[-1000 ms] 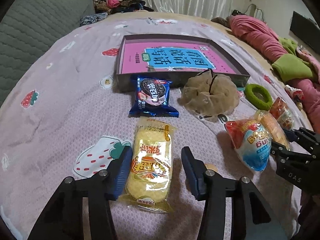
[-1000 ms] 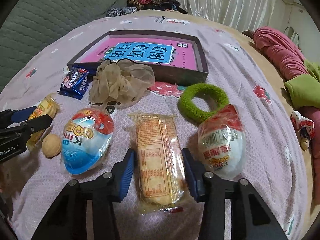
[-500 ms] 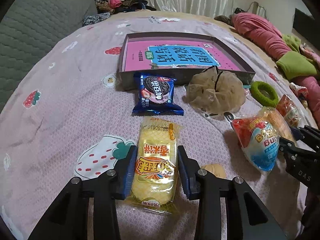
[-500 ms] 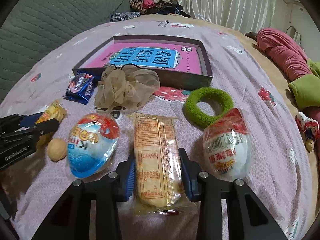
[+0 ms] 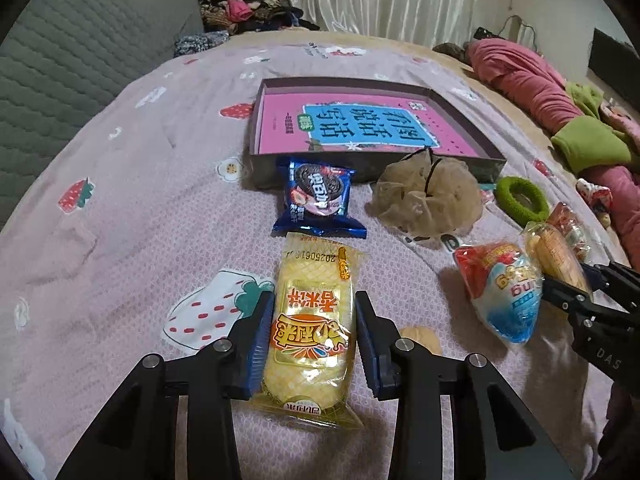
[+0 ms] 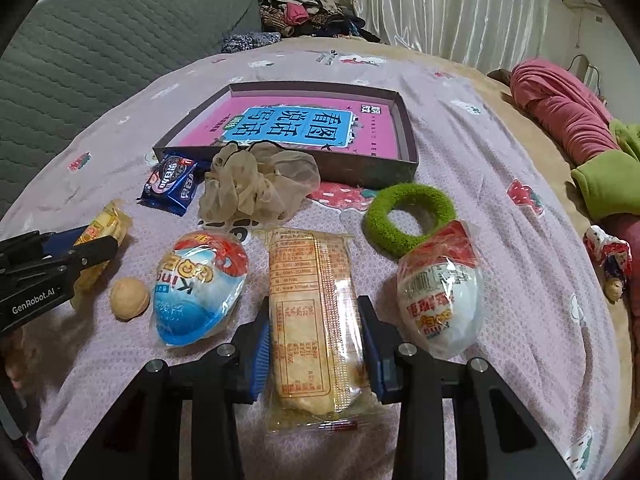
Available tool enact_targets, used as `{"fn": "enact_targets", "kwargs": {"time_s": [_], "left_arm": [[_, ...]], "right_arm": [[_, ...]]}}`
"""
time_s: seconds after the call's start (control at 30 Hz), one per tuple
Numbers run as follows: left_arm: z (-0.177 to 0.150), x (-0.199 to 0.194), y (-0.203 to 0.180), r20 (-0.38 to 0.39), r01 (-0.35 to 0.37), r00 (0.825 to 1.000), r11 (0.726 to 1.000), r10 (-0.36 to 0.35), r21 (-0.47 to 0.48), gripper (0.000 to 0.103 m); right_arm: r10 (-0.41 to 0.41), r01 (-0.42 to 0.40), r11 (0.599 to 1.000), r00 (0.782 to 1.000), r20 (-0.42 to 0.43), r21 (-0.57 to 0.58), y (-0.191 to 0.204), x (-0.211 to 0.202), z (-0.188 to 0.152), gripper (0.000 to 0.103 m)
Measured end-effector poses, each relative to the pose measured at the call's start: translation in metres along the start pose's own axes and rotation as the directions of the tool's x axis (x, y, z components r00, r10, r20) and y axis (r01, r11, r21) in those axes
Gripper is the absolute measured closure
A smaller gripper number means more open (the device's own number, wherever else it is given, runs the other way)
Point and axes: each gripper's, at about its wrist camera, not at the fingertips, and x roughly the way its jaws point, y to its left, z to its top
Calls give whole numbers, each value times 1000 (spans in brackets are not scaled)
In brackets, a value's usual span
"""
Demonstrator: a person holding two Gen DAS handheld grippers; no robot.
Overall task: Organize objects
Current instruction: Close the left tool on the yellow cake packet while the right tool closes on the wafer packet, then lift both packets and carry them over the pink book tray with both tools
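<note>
Both tools are clamped at once. The left tool [image 5: 315, 336] pinches the yellow rice-cracker pack [image 5: 310, 334] across its middle, pack flat on the bed [image 5: 120, 208]; the right tool [image 6: 314, 346] squeezes the clear-wrapped cake pack [image 6: 314, 320], printed back up.

Risks? Slick film wrappers — either pack could slide out as it rises, or the cake could crush under a hard pinch. The blue egg toy [image 6: 200, 288] lies just beside the cake pack at 9 o'clock, the white egg toy [image 6: 440, 300] at 3 o'clock; a crooked lift might nudge either.

The box [image 6: 408, 160], likely the destination, sits at 12 o'clock, the beige scrunchie [image 6: 260, 184] and Oreo pack [image 5: 318, 196] before it.

Only the right view shows the walnut [image 6: 129, 298] whole and the green ring [image 6: 410, 216] in full — the left view hides half that nut behind its tool.
</note>
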Motion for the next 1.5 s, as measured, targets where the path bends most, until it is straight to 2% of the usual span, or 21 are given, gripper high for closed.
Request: {"fn": "enact_targets", "kwargs": {"time_s": [0.47,0.9,1.5], "left_arm": [[-4,-32,-2,49,16,999,1000,-16,-1,63],[-4,-56,-6,89,12,996,1000,-12,-1,63],[49,-75,-20,143,-11,990,1000,9,15,63]], "right_arm": [[2,-3,1000,999,35,25,-4,-29,-3,64],[7,-8,1000,996,92,16,0,-61,8,64],[41,-39,999,987,159,-14,2,-74,53,64]]}}
